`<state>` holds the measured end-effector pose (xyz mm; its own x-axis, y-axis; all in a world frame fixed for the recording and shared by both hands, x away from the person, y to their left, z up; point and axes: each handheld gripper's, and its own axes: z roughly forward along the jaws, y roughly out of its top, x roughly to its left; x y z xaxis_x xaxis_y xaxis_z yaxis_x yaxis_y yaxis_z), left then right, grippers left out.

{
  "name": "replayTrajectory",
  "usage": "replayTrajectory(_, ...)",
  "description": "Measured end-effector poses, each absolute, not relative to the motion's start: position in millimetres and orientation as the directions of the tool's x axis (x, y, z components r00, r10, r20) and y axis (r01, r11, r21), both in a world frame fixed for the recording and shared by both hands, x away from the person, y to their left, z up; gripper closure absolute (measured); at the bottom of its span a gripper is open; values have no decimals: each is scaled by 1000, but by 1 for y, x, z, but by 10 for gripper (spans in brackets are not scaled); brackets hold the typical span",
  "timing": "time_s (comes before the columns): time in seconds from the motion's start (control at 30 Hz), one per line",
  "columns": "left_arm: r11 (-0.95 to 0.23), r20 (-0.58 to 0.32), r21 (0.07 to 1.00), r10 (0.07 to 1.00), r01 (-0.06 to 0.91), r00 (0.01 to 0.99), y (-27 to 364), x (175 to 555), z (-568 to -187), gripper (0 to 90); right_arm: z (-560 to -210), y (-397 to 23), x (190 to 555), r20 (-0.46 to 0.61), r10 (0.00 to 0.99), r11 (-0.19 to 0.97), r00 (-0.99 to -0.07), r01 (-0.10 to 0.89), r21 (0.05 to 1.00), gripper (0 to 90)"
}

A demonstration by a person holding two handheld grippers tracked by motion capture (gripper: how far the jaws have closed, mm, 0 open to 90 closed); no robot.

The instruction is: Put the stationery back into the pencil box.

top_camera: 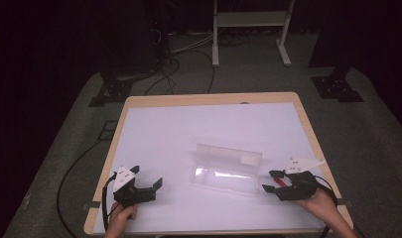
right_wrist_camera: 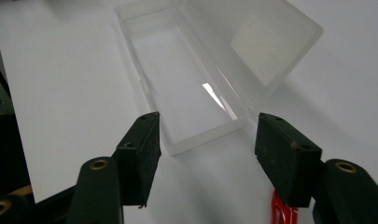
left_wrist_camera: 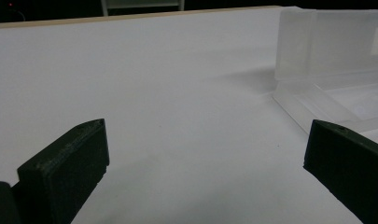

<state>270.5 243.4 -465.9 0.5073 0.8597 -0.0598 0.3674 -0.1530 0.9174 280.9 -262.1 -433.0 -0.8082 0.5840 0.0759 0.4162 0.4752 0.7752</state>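
Note:
A clear plastic box (top_camera: 223,176) lies open on the white table top (top_camera: 203,124), with its lid (top_camera: 229,153) standing up along the far side. My right gripper (top_camera: 268,181) is just off the box's right end and is open. In the right gripper view the box (right_wrist_camera: 186,84) is empty, and its near end lies just ahead of the right gripper (right_wrist_camera: 207,123), whose jaws touch nothing. My left gripper (top_camera: 148,175) rests open near the front left of the table, well apart from the box. In the left gripper view the box (left_wrist_camera: 326,46) is ahead to the right of that gripper (left_wrist_camera: 207,135).
A small red piece (right_wrist_camera: 282,212) shows below the right-hand jaw in the right gripper view. The table's wooden edge (top_camera: 307,134) runs close to the right hand. Cables (top_camera: 173,64) and a white stand's legs (top_camera: 216,44) are on the floor beyond the table.

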Motion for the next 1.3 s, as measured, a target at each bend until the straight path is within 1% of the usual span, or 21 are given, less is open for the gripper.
replayTrajectory(0.4,-150,-62,917,861,369,505,243,271,-466,0,-436,-276,278,63,612,475,-788,431,768,396)
replayTrajectory(0.9,-151,-60,917,862,368,504,243,270,-466,0,-444,-292,275,63,663,459,-746,471,754,393)
replayTrajectory(1.3,-153,-59,917,862,369,503,243,270,-466,0,-454,-308,268,64,709,443,-702,513,735,419)
